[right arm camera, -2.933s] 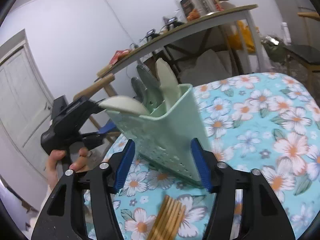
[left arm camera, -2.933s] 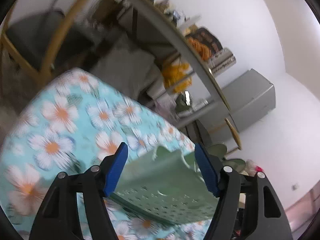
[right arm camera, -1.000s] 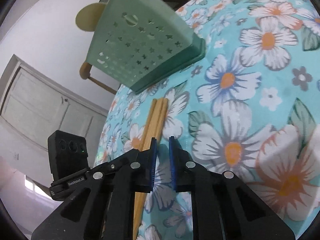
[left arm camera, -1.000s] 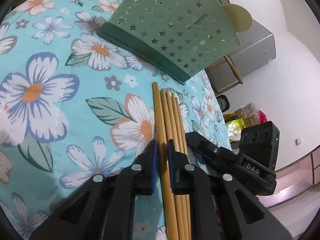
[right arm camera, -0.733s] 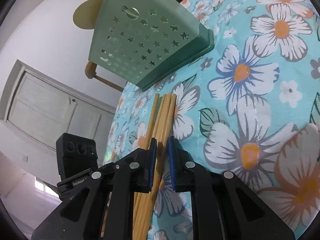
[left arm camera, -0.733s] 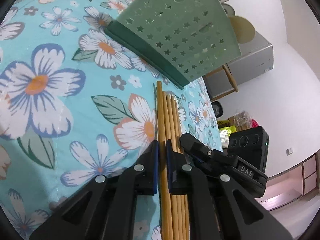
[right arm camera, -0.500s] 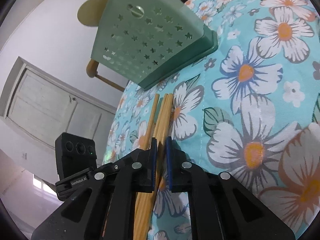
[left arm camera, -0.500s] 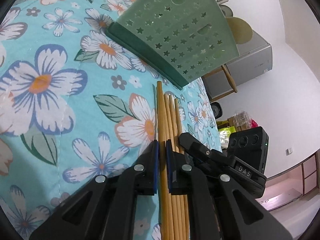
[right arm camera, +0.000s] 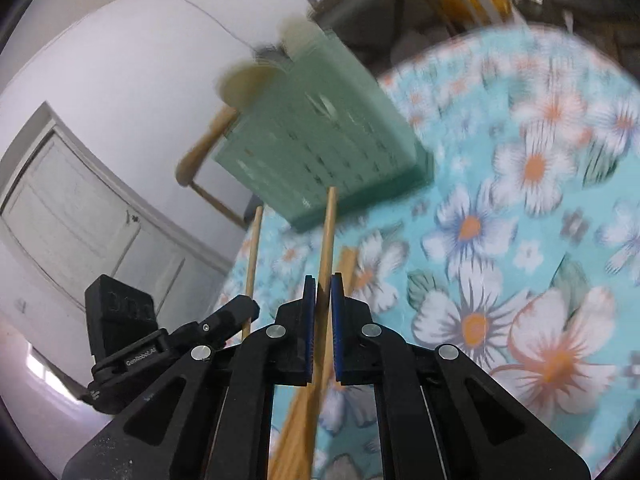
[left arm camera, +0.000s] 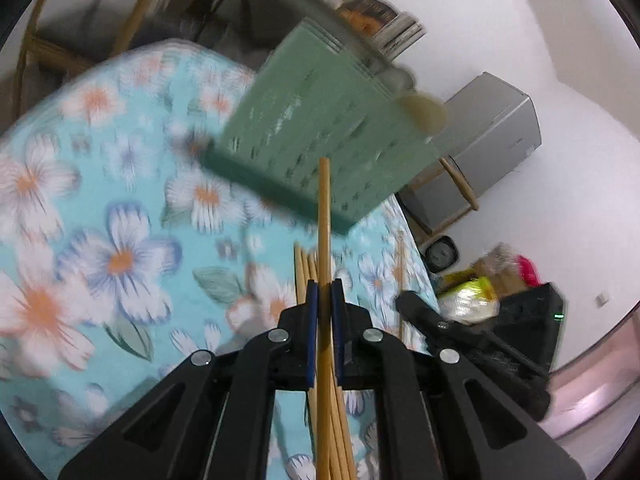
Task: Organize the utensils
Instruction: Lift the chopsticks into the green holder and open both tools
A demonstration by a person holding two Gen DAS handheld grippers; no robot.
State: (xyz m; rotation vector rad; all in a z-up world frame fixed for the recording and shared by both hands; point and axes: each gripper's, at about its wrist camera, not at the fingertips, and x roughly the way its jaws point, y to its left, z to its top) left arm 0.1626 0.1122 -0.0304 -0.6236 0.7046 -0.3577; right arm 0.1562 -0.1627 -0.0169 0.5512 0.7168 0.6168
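My left gripper [left arm camera: 324,292] is shut on one wooden chopstick [left arm camera: 324,216], lifted above the floral table; its tip points at the green perforated utensil holder [left arm camera: 320,132]. Several more chopsticks [left arm camera: 306,264] lie on the cloth beneath. My right gripper [right arm camera: 323,284] is shut on another chopstick [right arm camera: 329,232], also lifted, pointing at the holder [right arm camera: 320,148]. The left gripper with its chopstick [right arm camera: 253,248] shows at the left of the right wrist view. Pale spoons [right arm camera: 240,80] stick out of the holder.
The table has a turquoise floral cloth [left arm camera: 120,256]. A wooden chair [right arm camera: 200,160] and a white door [right arm camera: 80,220] stand beyond the table edge. A grey cabinet [left arm camera: 492,136] and a cluttered shelf [left arm camera: 360,8] are behind the holder.
Both grippers have lifted off the cloth, each carrying one chopstick up out of the bundle. The views are blurred by the motion.
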